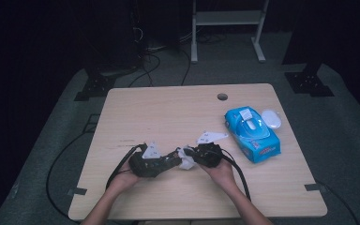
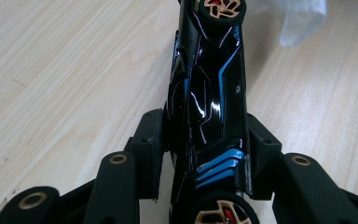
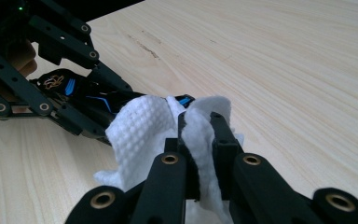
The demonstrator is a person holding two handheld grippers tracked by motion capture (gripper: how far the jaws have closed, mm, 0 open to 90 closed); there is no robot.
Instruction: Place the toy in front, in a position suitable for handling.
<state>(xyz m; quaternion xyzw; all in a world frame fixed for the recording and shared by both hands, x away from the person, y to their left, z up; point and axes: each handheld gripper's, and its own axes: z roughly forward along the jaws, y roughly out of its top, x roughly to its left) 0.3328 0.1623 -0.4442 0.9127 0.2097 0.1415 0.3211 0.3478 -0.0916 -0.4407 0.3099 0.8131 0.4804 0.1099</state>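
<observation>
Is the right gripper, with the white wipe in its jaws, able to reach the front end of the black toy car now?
Probably yes. The right gripper holds the wipe right beside the toy car, with nothing between them.

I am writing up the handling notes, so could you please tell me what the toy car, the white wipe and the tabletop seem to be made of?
Toy car: probably hard plastic, possibly painted metal; glossy black with blue stripes and sharp highlights.
White wipe: soft nonwoven cloth or paper, matte, with a dimpled embossed weave and limp folds.
Tabletop: pale wood or wood-look laminate; fine straight grain and a smooth, low sheen.
</observation>
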